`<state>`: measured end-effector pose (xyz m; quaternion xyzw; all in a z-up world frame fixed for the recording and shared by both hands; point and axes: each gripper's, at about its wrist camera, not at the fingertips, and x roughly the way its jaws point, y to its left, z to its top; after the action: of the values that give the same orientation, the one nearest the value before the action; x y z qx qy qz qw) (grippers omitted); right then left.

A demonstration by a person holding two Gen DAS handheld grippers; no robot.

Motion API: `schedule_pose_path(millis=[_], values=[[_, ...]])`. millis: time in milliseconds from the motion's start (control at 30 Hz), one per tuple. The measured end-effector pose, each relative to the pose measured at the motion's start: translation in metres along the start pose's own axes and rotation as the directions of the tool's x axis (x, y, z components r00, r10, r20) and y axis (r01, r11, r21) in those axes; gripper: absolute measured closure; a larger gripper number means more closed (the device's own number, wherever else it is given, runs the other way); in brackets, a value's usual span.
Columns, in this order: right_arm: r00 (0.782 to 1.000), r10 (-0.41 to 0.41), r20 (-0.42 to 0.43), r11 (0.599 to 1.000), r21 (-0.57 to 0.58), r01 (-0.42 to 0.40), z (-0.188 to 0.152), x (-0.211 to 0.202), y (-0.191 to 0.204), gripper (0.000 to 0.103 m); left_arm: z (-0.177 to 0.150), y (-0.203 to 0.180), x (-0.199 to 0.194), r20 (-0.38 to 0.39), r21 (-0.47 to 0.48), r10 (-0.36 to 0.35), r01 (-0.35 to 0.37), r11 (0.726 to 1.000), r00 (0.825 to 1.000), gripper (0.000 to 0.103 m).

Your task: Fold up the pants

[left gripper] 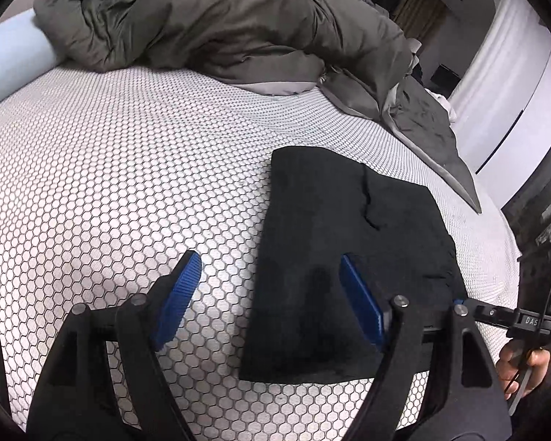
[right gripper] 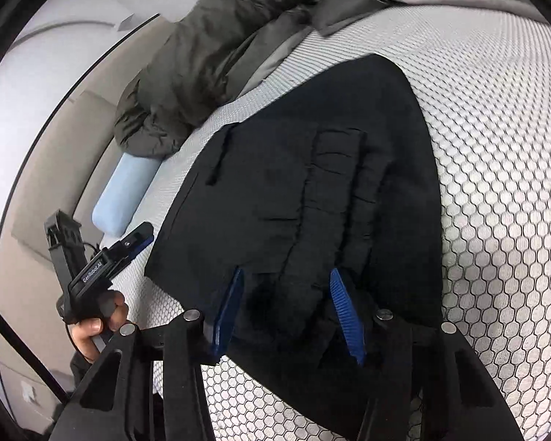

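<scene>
Left tool (left gripper: 268,270) spread wide, nothing pinched; one pad (left gripper: 360,303) over the pants' near-left edge, the other over bare bed. Right tool (right gripper: 286,275) half spread with a raised bunch of pants (right gripper: 305,191) between its pads; pressing or not, cannot tell. One pair of black pants, folded, flat on honeycomb-patterned bed (left gripper: 110,183). Beyond: one grey-green duvet (left gripper: 209,18), one light blue pillow (right gripper: 123,191).

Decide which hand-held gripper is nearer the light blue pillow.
Left. The left hand-held gripper sits just beside the light blue pillow, off the black pants' edge. The right hand-held gripper is farther away, over the pants' near edge.
</scene>
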<state>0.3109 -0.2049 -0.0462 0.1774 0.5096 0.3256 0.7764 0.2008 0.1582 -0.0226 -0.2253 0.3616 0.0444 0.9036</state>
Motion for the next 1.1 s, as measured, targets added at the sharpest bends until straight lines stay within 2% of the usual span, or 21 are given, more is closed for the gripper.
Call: schedule_pose_path(millis=[133,300,367,467,500,567,667,767,867,933,967,1033,1067,1100], values=[[1.000,-0.015,-0.014,1.000,-0.004,0.015,-0.007,-0.010,0.000,0.053,0.002,0.002,-0.002,0.013,0.001,0.008,-0.008,1.000,1.000,0.027],[0.999,0.018,-0.028,1.000,0.021,-0.017,-0.007,-0.006,-0.010,0.053,0.003,-0.004,-0.002,0.005,0.009,-0.003,0.003,1.000,1.000,0.027],[0.999,0.037,-0.007,0.999,0.019,-0.036,-0.004,-0.003,-0.009,0.055,0.004,-0.012,-0.001,0.004,0.021,-0.003,0.003,1.000,1.000,0.027],[0.999,-0.030,0.023,0.998,-0.048,0.031,0.000,-0.001,0.005,0.092,0.003,-0.019,0.003,-0.003,0.040,0.001,-0.001,0.999,1.000,0.027],[0.999,-0.034,0.039,0.997,-0.071,0.037,0.000,-0.004,0.010,0.096,0.002,-0.021,0.004,-0.004,0.047,0.004,-0.004,0.999,1.000,0.027],[0.994,-0.046,0.099,0.987,-0.150,0.061,-0.005,-0.022,0.029,0.097,0.002,-0.024,0.004,-0.005,0.060,0.004,-0.003,0.998,1.000,0.027],[0.986,-0.053,0.156,0.976,-0.201,0.085,-0.013,-0.046,0.043,0.097,0.001,-0.027,0.005,-0.006,0.071,0.003,-0.002,0.998,1.000,0.027],[0.985,-0.096,0.147,0.973,-0.197,0.124,-0.016,-0.049,0.035,0.097,-0.001,-0.030,0.012,-0.035,0.088,0.009,-0.006,0.996,0.999,0.027],[0.982,-0.174,0.073,0.970,-0.162,0.183,-0.017,-0.022,0.017,0.096,-0.007,-0.038,0.023,-0.074,0.126,0.023,-0.013,0.992,0.997,0.027],[0.986,-0.163,0.041,0.977,-0.131,0.167,-0.015,-0.019,0.010,0.091,-0.009,-0.041,0.027,-0.081,0.136,0.016,-0.005,0.991,0.997,0.027],[0.987,-0.151,0.050,0.979,-0.128,0.156,-0.014,-0.026,0.011,0.085,-0.009,-0.042,0.027,-0.082,0.138,0.016,-0.005,0.990,0.997,0.027],[0.988,-0.117,0.102,0.986,-0.110,0.128,-0.011,-0.044,0.008,0.067,-0.010,-0.044,0.027,-0.087,0.145,0.013,0.000,0.990,0.996,0.027],[0.988,-0.095,0.121,0.990,-0.091,0.107,-0.010,-0.050,0.004,0.054,-0.010,-0.044,0.028,-0.088,0.150,0.015,-0.002,0.989,0.996,0.027],[0.990,-0.076,0.122,0.994,-0.065,0.084,-0.008,-0.051,-0.003,0.053,-0.011,-0.045,0.029,-0.089,0.155,0.019,-0.005,0.988,0.996,0.027]])
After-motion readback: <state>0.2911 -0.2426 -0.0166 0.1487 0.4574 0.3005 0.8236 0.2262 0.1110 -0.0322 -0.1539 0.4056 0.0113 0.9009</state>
